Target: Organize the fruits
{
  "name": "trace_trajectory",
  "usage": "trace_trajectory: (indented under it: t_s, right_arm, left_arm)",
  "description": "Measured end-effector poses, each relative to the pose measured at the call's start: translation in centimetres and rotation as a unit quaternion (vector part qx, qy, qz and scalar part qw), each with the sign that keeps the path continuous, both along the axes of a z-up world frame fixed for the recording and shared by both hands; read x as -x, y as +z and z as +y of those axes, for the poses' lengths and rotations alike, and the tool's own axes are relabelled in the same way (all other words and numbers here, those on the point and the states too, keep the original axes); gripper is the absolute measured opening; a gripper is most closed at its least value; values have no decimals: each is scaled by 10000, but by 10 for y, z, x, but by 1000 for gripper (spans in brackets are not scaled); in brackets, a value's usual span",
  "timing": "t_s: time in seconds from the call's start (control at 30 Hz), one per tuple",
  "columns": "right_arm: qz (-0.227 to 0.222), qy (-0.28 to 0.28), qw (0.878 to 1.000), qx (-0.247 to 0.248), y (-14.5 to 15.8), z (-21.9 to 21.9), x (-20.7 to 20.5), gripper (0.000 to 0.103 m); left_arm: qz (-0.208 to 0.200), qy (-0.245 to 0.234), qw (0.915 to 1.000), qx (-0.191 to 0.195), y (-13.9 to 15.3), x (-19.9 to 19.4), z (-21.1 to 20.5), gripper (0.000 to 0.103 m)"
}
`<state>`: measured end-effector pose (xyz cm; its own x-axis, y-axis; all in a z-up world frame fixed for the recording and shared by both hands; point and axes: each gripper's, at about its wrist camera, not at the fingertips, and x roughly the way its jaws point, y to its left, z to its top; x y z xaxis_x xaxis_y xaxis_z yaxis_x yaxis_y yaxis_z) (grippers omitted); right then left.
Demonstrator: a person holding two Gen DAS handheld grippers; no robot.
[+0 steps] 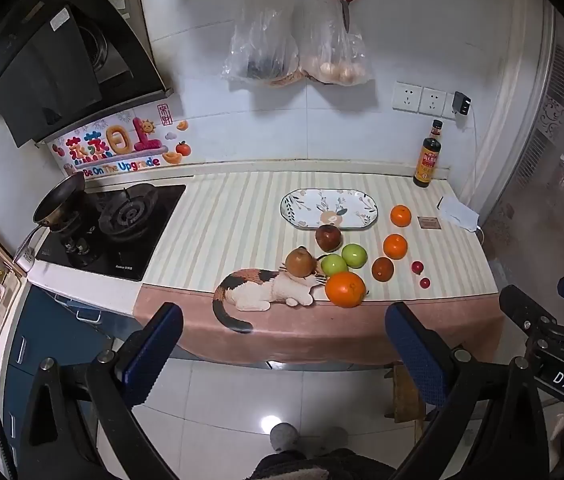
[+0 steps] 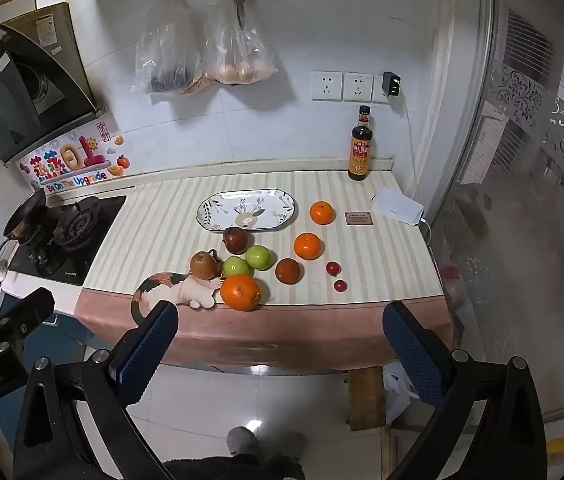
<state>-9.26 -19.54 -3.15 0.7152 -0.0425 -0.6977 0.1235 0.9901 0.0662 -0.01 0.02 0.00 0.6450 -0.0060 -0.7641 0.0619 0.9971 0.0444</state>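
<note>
White kitchen wall, two plastic bags (image 1: 297, 40) hanging with round things inside. Striped cloth (image 1: 234, 220) covers the counter. Oval plate (image 1: 329, 209) holds nothing; fruits (image 1: 341, 264) sit just before it. Left gripper (image 1: 282, 344) and right gripper (image 2: 282, 344) gape wide, holding nothing.
</note>
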Motion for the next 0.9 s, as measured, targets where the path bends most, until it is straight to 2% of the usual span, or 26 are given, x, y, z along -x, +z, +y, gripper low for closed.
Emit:
trace_trajectory:
  t_s: [0.9]
  right_arm:
    - [-12,56,10000,-82,0,5,1,103]
  left_arm:
    - [-13,10,10000,-38,6,-8,4,103]
